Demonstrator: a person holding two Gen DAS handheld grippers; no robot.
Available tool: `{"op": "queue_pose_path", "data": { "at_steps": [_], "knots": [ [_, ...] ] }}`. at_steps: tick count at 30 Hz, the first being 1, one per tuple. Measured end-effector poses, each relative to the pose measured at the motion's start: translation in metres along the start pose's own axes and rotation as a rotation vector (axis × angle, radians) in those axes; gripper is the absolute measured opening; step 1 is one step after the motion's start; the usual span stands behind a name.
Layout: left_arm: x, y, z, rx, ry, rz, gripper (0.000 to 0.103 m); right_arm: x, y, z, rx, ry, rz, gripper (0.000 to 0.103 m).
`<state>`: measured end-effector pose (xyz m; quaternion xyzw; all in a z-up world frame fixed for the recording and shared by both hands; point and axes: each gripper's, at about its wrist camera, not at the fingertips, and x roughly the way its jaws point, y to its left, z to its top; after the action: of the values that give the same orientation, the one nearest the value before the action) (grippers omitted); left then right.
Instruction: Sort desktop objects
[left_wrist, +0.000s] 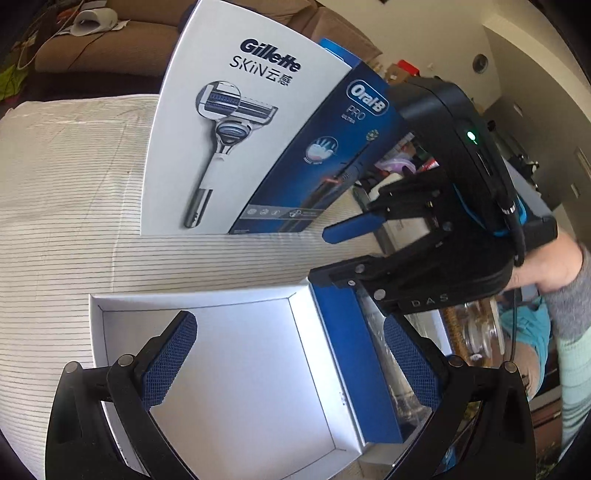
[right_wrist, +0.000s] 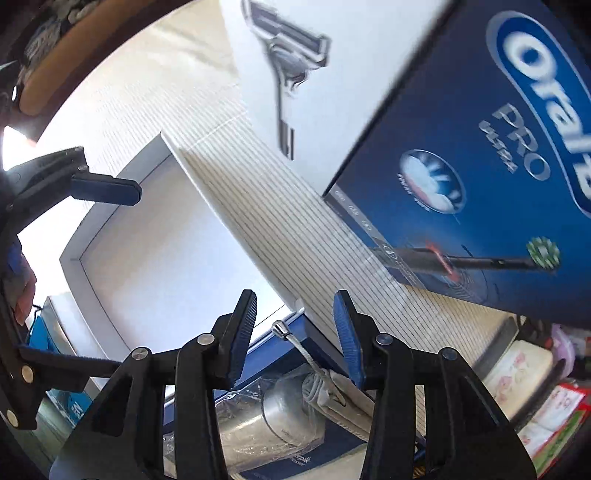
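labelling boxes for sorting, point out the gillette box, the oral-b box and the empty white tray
Gillette box (left_wrist: 221, 147), left wrist view, on its white front face.
Oral-B box (left_wrist: 325, 155), left wrist view, on its blue front.
white tray (left_wrist: 240, 350), left wrist view, on its bare floor.

I saw the white Gillette razor box (left_wrist: 221, 140) standing upright on the striped cloth, printed face toward me, with the dark blue Oral-B Pro toothbrush box (left_wrist: 325, 162) upright just beside it, tucked partly behind its right edge. In front lay an open white box tray (left_wrist: 229, 369), empty inside, flat on the cloth, and just beside its right wall I noted a blue tray (right_wrist: 280, 428) holding a plastic-wrapped silver cylinder (right_wrist: 266, 424) and a bundled grey cable with a metal plug tip (right_wrist: 310, 362). Whether the two trays touched I couldn't tell.
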<state>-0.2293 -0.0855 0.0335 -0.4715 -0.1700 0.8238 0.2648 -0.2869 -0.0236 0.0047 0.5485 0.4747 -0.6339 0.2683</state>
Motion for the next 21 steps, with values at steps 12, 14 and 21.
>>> {"op": "queue_pose_path", "data": {
  "at_steps": [12,14,21],
  "knots": [
    [-0.021,0.003,-0.03,0.042,-0.02,-0.045,0.103,0.036,0.055,0.01,-0.134,0.345,-0.11,0.022],
    [-0.022,0.006,-0.03,0.036,-0.026,-0.045,0.103,0.031,0.062,0.004,-0.15,0.36,-0.108,0.022],
    [-0.016,0.0,-0.033,0.032,-0.016,-0.053,0.103,0.003,0.056,-0.016,-0.045,0.275,-0.011,0.022]
  ]
}}
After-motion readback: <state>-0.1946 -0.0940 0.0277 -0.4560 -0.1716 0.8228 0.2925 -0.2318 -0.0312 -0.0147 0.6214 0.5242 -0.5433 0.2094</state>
